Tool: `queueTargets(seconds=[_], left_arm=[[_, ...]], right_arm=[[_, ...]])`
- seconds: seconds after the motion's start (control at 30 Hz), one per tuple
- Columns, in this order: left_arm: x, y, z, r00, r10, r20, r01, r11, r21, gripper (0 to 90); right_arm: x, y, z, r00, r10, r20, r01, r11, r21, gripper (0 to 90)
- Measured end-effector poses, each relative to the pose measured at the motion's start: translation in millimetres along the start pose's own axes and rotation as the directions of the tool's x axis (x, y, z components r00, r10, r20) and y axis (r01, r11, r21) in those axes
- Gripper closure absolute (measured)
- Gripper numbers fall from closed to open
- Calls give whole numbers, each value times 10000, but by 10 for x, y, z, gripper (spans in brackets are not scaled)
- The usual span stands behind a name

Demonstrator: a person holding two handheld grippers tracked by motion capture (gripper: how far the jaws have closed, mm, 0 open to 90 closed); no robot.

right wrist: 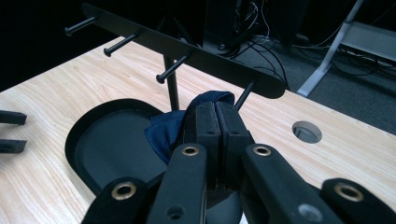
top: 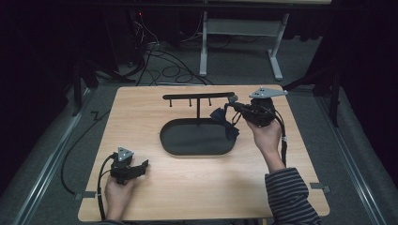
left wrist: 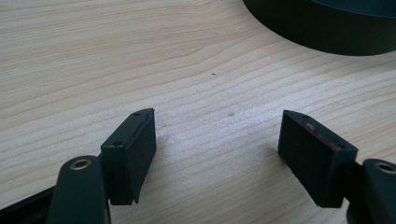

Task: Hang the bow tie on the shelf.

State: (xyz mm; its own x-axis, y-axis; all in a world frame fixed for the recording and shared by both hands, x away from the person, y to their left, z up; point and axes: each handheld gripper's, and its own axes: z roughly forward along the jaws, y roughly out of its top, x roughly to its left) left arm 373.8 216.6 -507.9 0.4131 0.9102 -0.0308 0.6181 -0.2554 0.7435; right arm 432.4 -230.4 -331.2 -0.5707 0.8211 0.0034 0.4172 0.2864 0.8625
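Four pegs (right wrist: 170, 71) on one rack (right wrist: 187, 46), one blue cloth (right wrist: 168, 130).

- Left gripper (top: 141, 165): black body, grey three-cornered plate on top, black cable trailing.
- Right gripper (top: 226, 114): black too, brass-ringed screw holes along the arms.
- Dark striped sleeve (top: 291, 194) on the right forearm.

Rack pegs (right wrist: 170, 71) + crossbar (top: 197, 96) close over tray (top: 169, 140); open tabletop (top: 187, 183) near side.
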Motion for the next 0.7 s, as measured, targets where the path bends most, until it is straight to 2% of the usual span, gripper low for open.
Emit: queueTargets(seconds=[0.47, 0.7], left_arm=[[-4, -1, 2, 10000, 16, -28, -16, 10000, -22, 283], [-4, -1, 2, 10000, 15, -25, -15, 10000, -23, 283]], right_arm=[[-147, 52, 62, 9994, 344, 68, -344, 9994, -50, 900], [-157, 75, 154, 9997, 243, 78, -243, 9997, 22, 900]])
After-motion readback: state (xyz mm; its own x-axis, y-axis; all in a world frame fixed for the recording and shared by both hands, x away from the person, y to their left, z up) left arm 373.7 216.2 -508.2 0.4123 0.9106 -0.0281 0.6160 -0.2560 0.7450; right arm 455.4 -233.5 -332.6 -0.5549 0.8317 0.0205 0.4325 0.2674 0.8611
